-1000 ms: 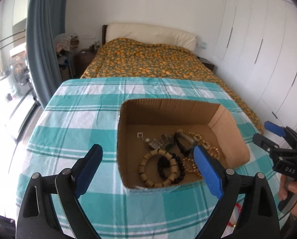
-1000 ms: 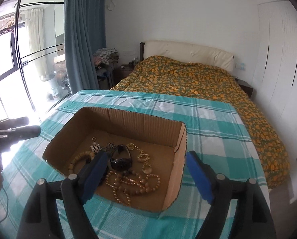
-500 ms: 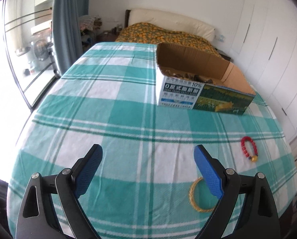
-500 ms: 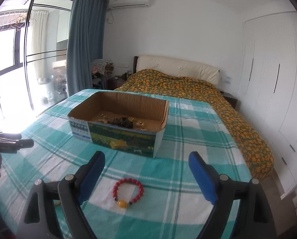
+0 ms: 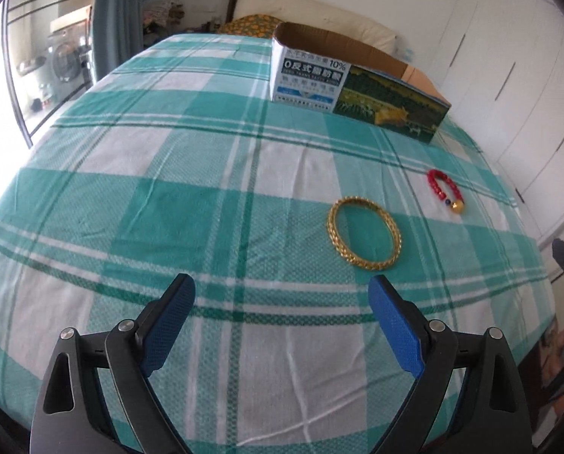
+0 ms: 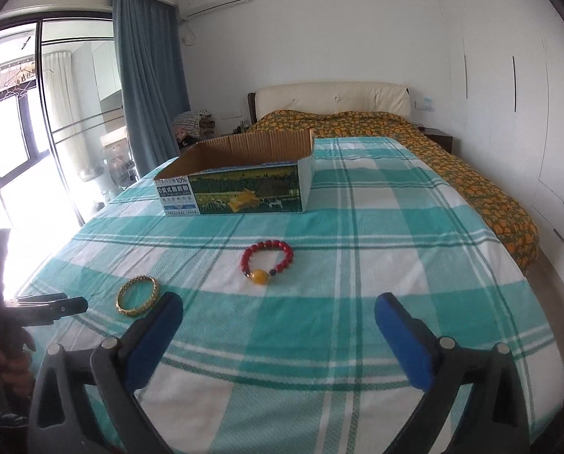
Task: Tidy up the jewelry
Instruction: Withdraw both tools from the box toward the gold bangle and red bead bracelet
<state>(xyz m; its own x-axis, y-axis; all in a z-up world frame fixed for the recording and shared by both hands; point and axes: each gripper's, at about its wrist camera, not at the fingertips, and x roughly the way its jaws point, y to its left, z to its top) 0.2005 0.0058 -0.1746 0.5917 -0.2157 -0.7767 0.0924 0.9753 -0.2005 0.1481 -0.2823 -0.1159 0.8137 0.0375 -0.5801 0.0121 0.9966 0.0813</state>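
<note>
braided gold bangle and red beaded bracelet now lying ahead; both grippers, left and right, having descended from the cardboard box, are gaping wide, empty.

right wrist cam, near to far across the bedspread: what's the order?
right gripper → gold bangle → red bead bracelet → cardboard box → orange-patterned bed cover → headboard.

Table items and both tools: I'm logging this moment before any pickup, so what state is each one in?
Left tool: open, empty, above the cloth.
Right tool: open, empty.
Gold bracelet: lying flat on the checked cloth, untouched.
Red bead bracelet: flat on the cloth, apart from the gold one.
Cardboard box: upright, top open; contents hidden from here.
</note>
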